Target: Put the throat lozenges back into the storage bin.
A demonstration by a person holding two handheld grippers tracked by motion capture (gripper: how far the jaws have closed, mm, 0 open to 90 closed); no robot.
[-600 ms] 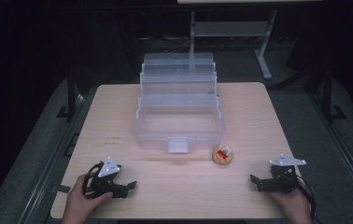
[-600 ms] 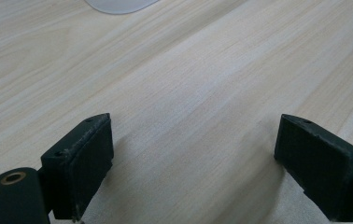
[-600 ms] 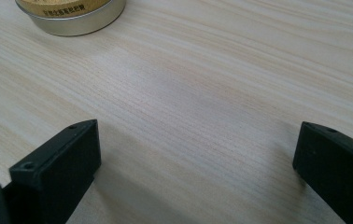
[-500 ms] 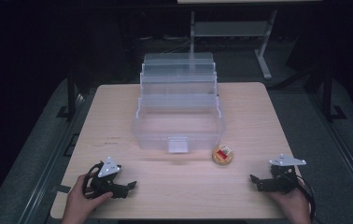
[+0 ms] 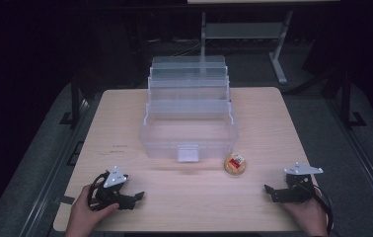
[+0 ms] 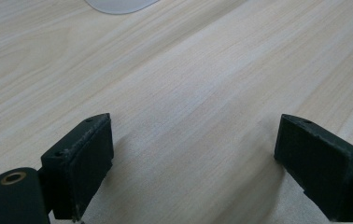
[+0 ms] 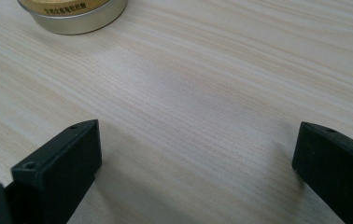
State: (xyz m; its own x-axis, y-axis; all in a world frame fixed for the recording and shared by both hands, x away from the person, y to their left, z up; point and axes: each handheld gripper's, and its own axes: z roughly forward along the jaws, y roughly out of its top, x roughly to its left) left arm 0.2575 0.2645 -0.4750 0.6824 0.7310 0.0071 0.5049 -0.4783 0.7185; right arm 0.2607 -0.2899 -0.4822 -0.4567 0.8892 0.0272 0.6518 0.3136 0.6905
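- near the front edge of the wooden table [image 5: 268,128], your 2 hands rest low, each with a gripper pointing toward the middle.
- your left gripper [image 5: 136,196] sits at the front left corner; in the left gripper view its jaws stand wide apart with bare wood between them.
- your right gripper [image 5: 268,189] sits at the front right; in the right gripper view its jaws are spread wide too, nothing between them.
- the small round tin [image 5: 235,164] lies on the table just in front of the clear box's right front corner, well apart from both grippers and nearer your right one; its metal side and gold lid edge [image 7: 74,14] show at the top left of the right gripper view.
- the tin's lid carries a red and yellow label, too small to read from above.
- the clear plastic box [image 5: 189,123] stands mid-table, its tiered trays stepping up toward the back and a small latch at its front wall.
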